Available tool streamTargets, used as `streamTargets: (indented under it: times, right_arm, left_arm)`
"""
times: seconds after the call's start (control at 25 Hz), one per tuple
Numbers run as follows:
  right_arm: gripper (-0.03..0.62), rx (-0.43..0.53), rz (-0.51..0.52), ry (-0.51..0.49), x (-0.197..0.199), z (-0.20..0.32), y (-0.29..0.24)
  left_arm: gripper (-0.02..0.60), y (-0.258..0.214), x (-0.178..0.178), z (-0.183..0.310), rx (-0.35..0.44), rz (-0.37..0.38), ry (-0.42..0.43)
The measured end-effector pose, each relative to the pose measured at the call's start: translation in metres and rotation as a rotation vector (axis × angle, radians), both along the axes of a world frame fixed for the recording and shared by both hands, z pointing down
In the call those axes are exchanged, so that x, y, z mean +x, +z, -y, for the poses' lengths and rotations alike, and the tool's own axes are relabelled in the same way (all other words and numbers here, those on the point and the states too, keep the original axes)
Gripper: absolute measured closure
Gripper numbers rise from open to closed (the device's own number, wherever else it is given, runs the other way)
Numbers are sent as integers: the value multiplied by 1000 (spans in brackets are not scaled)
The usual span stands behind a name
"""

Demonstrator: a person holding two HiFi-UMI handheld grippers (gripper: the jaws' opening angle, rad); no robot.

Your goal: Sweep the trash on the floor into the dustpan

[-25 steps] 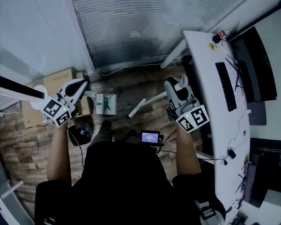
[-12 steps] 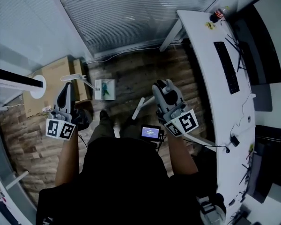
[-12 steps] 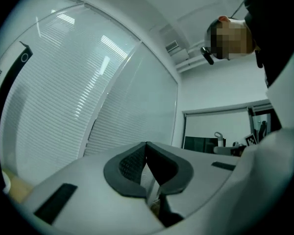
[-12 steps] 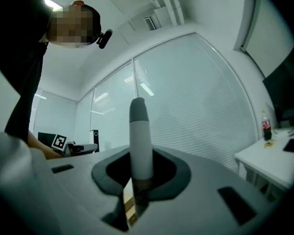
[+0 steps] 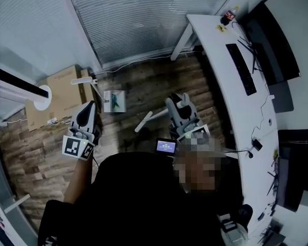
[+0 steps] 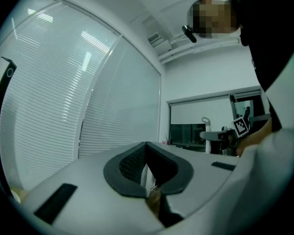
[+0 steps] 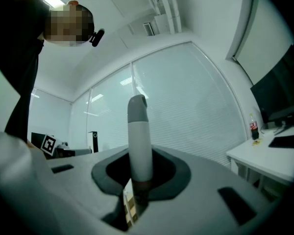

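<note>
Wood floor (image 5: 143,88) with cardboard box (image 5: 61,88)

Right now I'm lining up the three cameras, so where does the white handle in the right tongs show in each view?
Head view: the white handle slants down-left from the right tongs, mid-frame.
Left gripper view: apparently the small upright post right of centre, far off.
Right gripper view: upright at centre, clamped between the jaws.
Shared landmark: the window blinds.
</note>
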State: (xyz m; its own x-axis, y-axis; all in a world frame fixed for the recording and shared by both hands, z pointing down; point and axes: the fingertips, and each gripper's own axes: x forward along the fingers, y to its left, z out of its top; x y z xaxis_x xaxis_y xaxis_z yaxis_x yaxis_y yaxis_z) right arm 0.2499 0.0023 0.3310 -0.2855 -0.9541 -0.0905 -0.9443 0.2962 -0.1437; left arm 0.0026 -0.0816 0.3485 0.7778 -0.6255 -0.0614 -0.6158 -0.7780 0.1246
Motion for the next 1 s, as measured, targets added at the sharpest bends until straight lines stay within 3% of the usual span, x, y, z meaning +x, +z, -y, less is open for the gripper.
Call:
streamTargets:
  times: [0.12,0.32,0.48,0.68,0.84,1.0]
  right_arm:
    - [537,41,-17,4,-25,-25,-13]
    - [537,6,-63,97,-57,-58,-16]
    - [537,27,-42,167,-74,-83,-20]
    - [539,39,-45,157,-105,-108,-21]
    - [542,-2,-27,185,-109,-118,-9]
    - [542,-44,-17,141,-109,-130,6]
  left_arm:
    - [588,1,-20,-21,-3,-9,-16]
    - [588,14,-76,-58,-31,5,-51]
    - [588,22,-110,-86,-31,32,-60]
    - [588,32,-136,-116,-22,51,-73]
    - [588,31,-147,-125,-26,51,-139]
    - [588,20,-144,-132,-13,73,-185]
